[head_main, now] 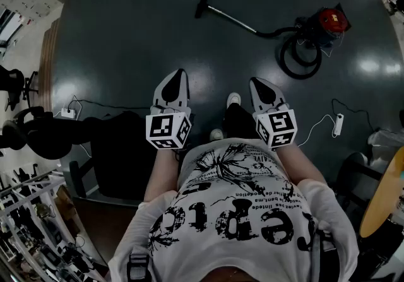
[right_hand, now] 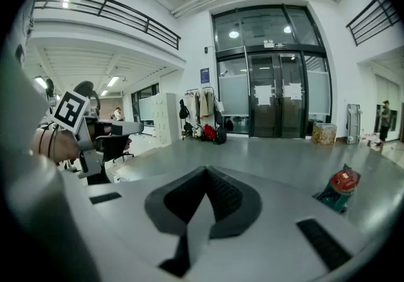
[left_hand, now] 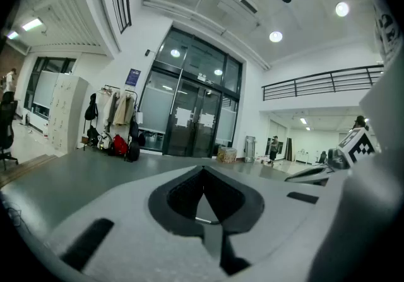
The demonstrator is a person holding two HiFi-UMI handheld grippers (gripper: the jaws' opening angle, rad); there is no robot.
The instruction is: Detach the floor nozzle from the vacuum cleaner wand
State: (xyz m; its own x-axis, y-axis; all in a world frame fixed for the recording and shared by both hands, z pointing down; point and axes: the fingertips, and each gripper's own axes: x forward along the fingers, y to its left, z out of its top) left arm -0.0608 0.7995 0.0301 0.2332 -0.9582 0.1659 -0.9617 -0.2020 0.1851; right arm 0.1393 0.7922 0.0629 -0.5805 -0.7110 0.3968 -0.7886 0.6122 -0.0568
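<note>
The vacuum cleaner lies on the dark floor far ahead. Its red canister [head_main: 329, 21] sits at the upper right, with the black hose [head_main: 302, 55] coiled beside it. The thin wand [head_main: 237, 21] runs left to the black floor nozzle [head_main: 201, 6], which is still joined to it. My left gripper [head_main: 177, 75] and right gripper [head_main: 257, 82] are held side by side at waist height, well short of the vacuum. Both are shut with nothing between their jaws. The right gripper view shows the canister [right_hand: 341, 187] low on the right.
A power strip with a cable [head_main: 66, 112] lies on the floor at left near a black office chair [head_main: 28, 130]. A white cable and adapter [head_main: 338, 124] lie at right, near a yellow table edge [head_main: 385, 192]. Glass doors [left_hand: 189, 124] stand far ahead.
</note>
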